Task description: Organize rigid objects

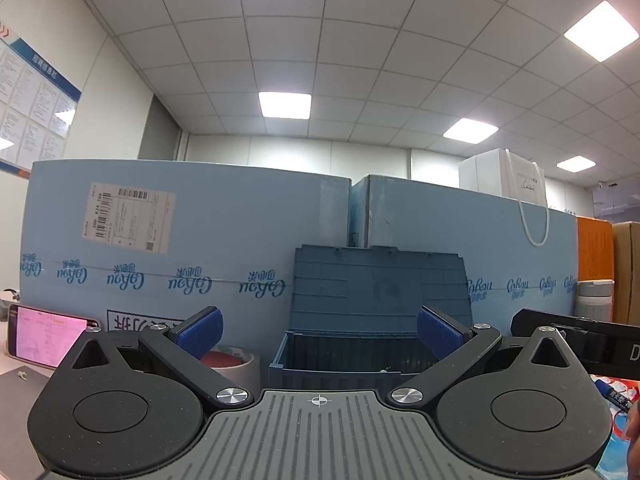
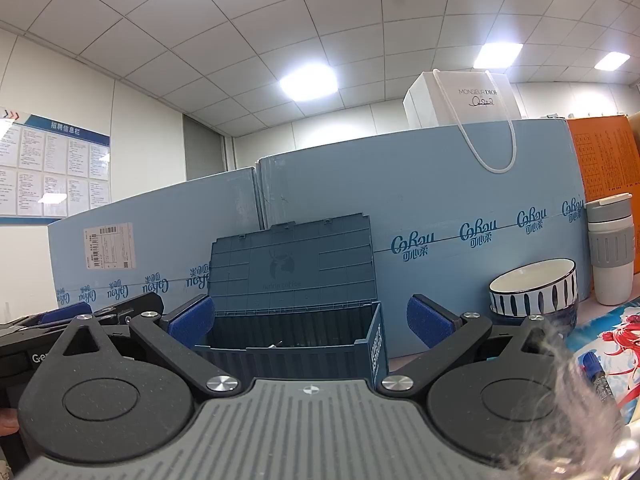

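Right wrist view: both grippers point(image 2: 311, 322) point(image 1: 319, 332) gape empty before the open bin point(image 2: 296, 344); marker point(image 2: 600, 376) and bowls point(image 2: 534, 292) remain outside.

The storage box point(image 2: 292, 280) looks like matt, ribbed blue plastic. The bowl point(image 2: 534, 288) is glossy glazed ceramic; the cartons point(image 1: 192, 224) matt cardboard.

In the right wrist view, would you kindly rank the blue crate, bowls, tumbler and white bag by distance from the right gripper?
1. Blue crate, straight ahead of the right gripper.
2. Bowls, to the right.
3. Tumbler, far right, slightly behind the bowls.
4. White bag, atop the cartons behind.
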A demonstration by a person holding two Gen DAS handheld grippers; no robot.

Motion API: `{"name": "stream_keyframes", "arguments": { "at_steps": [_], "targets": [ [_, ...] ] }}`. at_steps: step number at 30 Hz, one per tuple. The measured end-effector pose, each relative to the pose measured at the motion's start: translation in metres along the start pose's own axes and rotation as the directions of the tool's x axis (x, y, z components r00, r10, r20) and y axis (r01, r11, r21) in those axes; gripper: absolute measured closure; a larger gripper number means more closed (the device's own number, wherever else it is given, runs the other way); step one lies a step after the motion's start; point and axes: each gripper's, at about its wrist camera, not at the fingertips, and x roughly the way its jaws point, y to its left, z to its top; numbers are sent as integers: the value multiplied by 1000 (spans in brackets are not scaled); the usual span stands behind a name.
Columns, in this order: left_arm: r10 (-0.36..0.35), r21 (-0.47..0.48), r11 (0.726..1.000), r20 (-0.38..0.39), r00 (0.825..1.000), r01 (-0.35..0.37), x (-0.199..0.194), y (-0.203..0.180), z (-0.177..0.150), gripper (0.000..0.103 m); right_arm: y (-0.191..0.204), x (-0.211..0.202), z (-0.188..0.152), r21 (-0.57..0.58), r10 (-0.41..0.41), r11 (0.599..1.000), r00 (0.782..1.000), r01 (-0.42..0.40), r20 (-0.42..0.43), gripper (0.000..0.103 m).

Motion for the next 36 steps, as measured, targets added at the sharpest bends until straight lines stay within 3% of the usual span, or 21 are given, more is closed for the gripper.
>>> {"name": "stream_keyframes", "arguments": {
  "at_steps": [36],
  "targets": [
    [5,-13,1000,4,1000,-5,1,1,0,0,0,-1,0,5,1,1000,1000,-1,6,0]
  ]
}}
